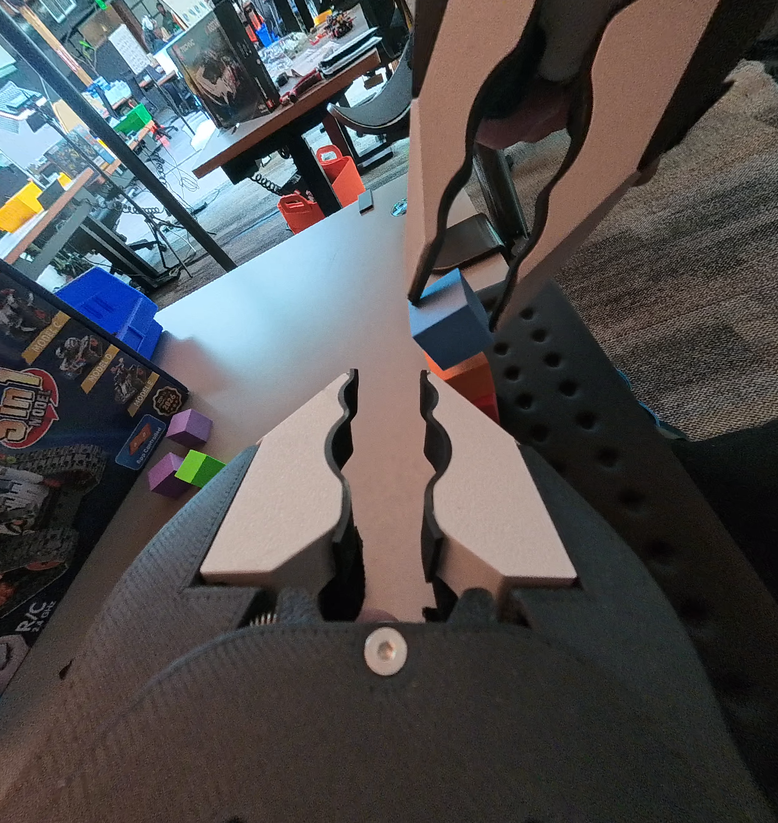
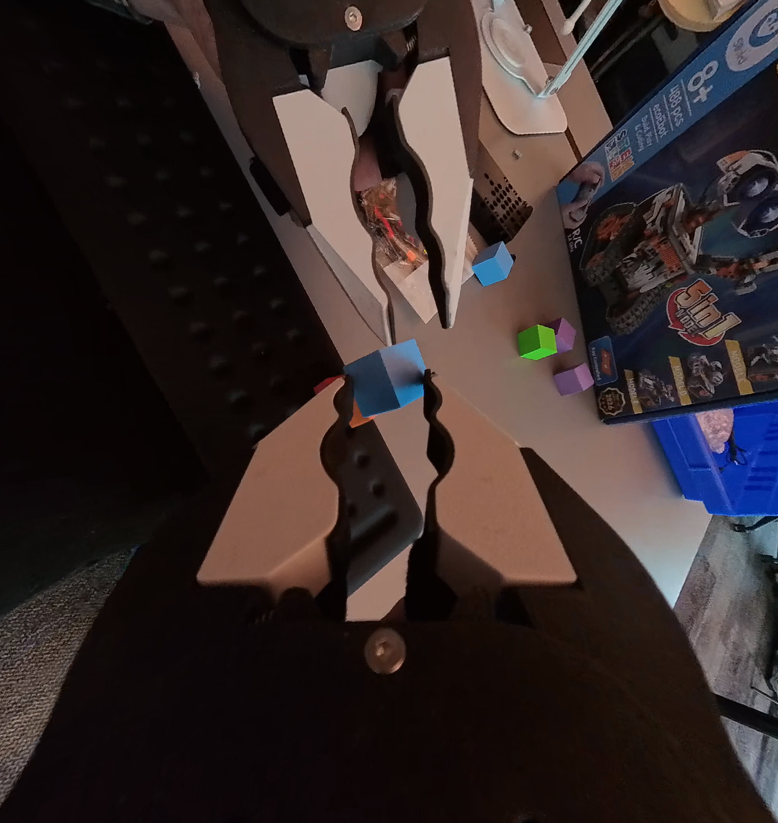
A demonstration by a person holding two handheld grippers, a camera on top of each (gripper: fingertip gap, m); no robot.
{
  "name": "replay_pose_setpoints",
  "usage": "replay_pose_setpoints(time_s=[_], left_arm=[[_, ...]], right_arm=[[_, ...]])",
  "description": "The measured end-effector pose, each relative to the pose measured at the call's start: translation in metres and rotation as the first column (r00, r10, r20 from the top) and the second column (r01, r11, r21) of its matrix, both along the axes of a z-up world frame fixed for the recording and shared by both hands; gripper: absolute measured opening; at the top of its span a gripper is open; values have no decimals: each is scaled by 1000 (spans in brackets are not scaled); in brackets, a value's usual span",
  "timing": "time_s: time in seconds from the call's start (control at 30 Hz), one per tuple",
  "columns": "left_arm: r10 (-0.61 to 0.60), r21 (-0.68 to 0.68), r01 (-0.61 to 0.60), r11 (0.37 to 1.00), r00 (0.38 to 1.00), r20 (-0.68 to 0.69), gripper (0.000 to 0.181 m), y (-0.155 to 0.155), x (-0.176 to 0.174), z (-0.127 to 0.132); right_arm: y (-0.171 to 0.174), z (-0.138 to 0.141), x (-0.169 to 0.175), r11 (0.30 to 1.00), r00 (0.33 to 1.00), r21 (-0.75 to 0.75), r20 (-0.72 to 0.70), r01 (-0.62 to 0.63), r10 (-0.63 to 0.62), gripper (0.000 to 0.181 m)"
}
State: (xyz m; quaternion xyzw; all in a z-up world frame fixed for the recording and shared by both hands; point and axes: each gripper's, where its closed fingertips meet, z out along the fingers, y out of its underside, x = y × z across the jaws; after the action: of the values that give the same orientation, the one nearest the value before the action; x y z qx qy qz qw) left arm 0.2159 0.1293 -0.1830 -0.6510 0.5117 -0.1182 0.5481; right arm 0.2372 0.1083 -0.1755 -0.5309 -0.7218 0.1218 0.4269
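My right gripper (image 2: 383, 378) is shut on a blue cube (image 2: 385, 378), held slightly tilted just above an orange cube (image 2: 359, 419) and a red cube (image 2: 327, 383) stacked near the table's edge. In the left wrist view the right gripper (image 1: 452, 311) comes down from above with the blue cube (image 1: 449, 325) over the orange cube (image 1: 467, 374) and the red one (image 1: 485, 401). My left gripper (image 1: 388, 378) is open and empty, just left of the stack. It also shows in the right wrist view (image 2: 418, 327).
A second blue cube (image 2: 492, 265), a green cube (image 2: 536, 342) and two purple cubes (image 2: 573, 378) lie on the grey table (image 1: 289, 289) by a toy box (image 2: 690, 267). A blue bin (image 2: 735, 458) stands beyond it. A black perforated chair part (image 1: 556, 378) borders the stack. Both grippers' tips are close together, under 4 cm apart.
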Motion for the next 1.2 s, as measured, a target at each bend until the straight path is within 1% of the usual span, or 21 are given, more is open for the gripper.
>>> replay_pose_setpoints(time_s=[0.2,0.43,0.57,0.67,0.83,0.93,1.2], left_arm=[[-1,-1,1,1000,1000,-2,27,0,0,-1],[0,-1,0,1000,1000,-14,27,0,0,-3],[-5,-19,4,1000,1000,-13,26,0,0,-5],[-35,-99,34,995,999,-10,26,-4,2,-15],[-80,-202,69,977,995,-51,26,-11,4,-37],[-97,-229,82,970,994,-58,25,-14,6,-43],[-109,-224,86,971,990,-89,19,-15,10,-50]], right_arm=[[3,-7,-2,997,999,81,26,18,-20,31],[1,-8,1,997,999,79,24,21,-23,36],[-1,0,4,999,1000,40,-5,23,-22,37],[2,1,9,999,999,19,-16,39,-38,36],[5,-5,10,998,998,-11,-27,56,-56,33],[6,-8,8,998,998,-16,-29,60,-61,30],[7,-10,4,997,996,-7,-46,73,-73,28]])
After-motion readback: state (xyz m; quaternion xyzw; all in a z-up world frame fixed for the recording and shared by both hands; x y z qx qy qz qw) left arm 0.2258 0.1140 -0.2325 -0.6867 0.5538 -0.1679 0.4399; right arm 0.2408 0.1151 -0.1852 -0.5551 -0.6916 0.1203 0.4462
